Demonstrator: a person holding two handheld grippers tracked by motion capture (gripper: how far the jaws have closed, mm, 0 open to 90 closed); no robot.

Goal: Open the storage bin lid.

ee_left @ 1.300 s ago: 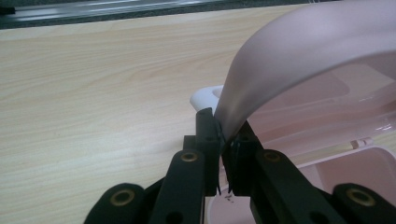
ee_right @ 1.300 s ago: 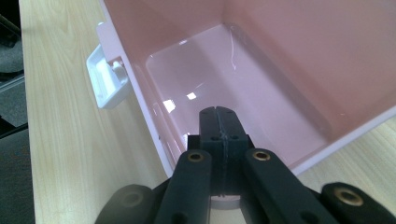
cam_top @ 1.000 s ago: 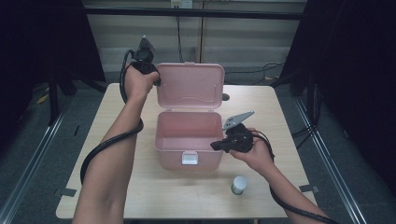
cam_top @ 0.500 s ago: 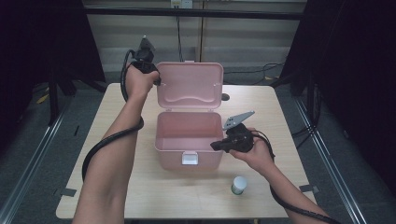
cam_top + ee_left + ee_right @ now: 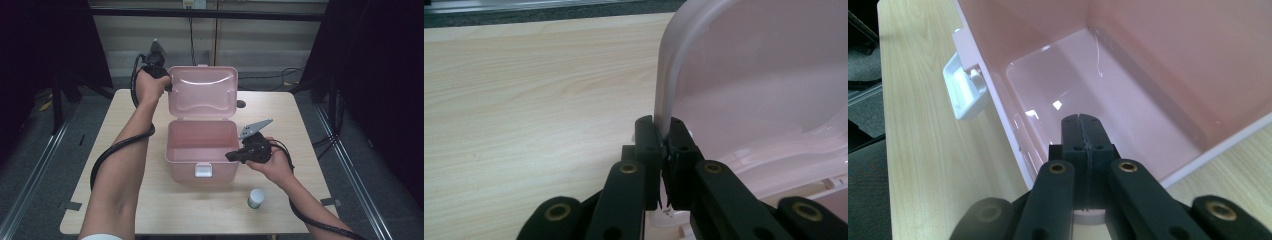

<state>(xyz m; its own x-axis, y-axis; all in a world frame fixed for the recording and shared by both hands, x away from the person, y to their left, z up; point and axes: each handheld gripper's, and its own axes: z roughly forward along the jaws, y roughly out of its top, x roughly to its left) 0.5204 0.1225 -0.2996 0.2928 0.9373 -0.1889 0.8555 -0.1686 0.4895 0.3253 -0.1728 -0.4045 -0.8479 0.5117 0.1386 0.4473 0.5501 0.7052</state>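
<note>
A pink plastic box [image 5: 182, 167] stands open in the middle of the table, and its lid [image 5: 202, 92] is upright behind it. My left gripper [image 5: 168, 87] is at the lid's upper left corner. In the left gripper view that gripper [image 5: 665, 136] is shut on the lid's thin edge [image 5: 664, 75]. My right gripper [image 5: 230, 157] is at the box's right front corner. In the right gripper view its jaws [image 5: 1083, 132] are pressed together with nothing between them, over the rim and pointing into the empty pink inside [image 5: 1108, 95].
A white latch [image 5: 203, 170] [image 5: 964, 92] hangs on the box's front wall. A small white bottle with a green band [image 5: 256, 198] stands on the wooden table [image 5: 310, 130], near my right forearm. Black cables trail from both grippers. Dark floor and rails surround the table.
</note>
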